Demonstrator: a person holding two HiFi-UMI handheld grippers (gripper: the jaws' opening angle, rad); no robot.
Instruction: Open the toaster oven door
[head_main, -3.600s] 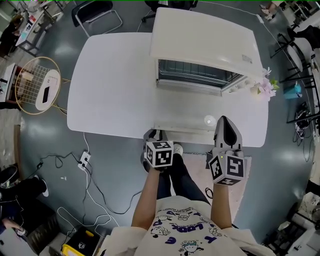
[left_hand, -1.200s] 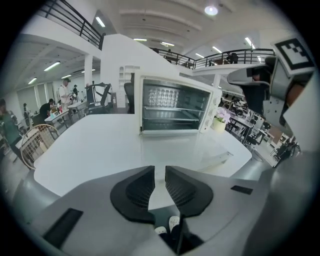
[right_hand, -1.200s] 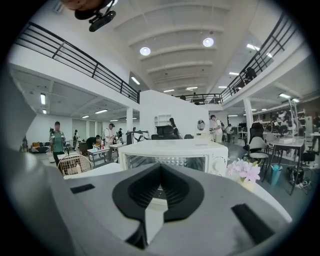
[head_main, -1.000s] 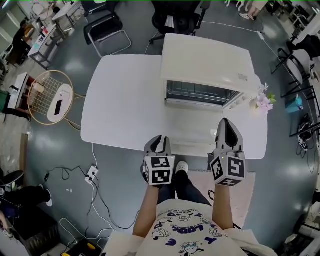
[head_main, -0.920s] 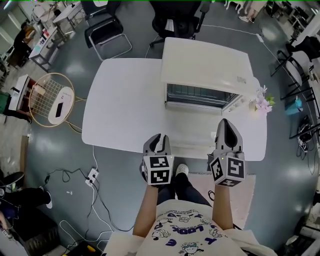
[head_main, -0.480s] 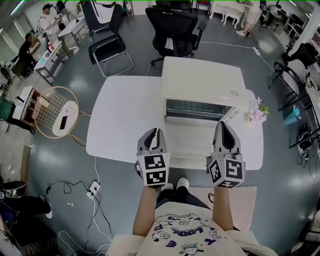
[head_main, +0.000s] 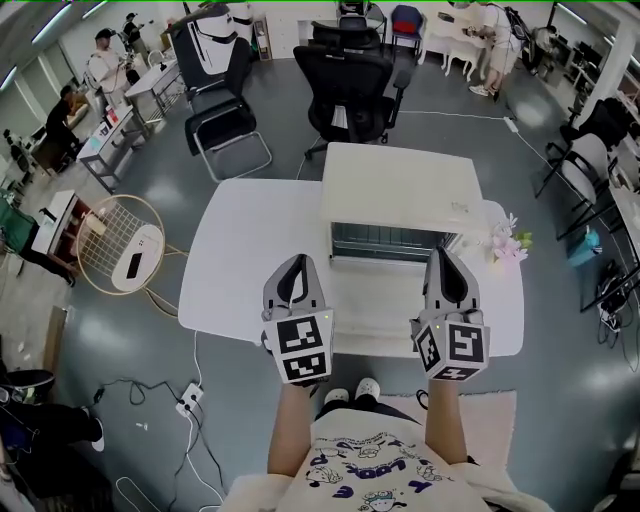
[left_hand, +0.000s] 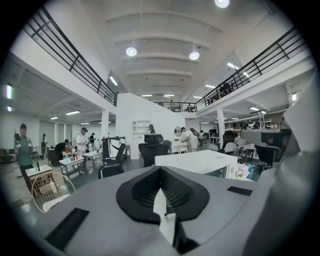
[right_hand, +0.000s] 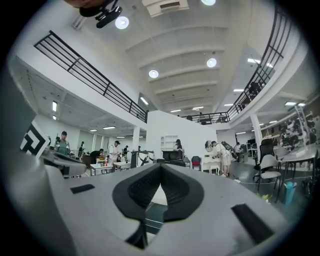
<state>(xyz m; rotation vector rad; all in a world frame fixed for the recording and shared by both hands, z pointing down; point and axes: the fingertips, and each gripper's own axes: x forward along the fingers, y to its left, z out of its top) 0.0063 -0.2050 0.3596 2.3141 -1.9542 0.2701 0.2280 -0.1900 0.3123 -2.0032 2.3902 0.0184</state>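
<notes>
Grippers: left gripper (head_main: 298, 265) and right gripper (head_main: 443, 262) are both clenched with nothing between the pads, hovering over the table (head_main: 240, 250) near edge. Toaster oven (head_main: 400, 185) sits ahead of both jaws, nearer the right one. Its door (head_main: 378, 288) looks already folded flat toward the jaws, but I can't be sure. If it needs pulling, unclench, take the top-edge handle squarely and swing it down slowly so the oven doesn't slide.

Count:
- two grippers
- one table
- one oven
- one flower bunch (head_main: 503, 245) right of the oven
- two black chairs (head_main: 350, 85) beyond

White toaster oven (head_main: 400, 185), front open
</notes>
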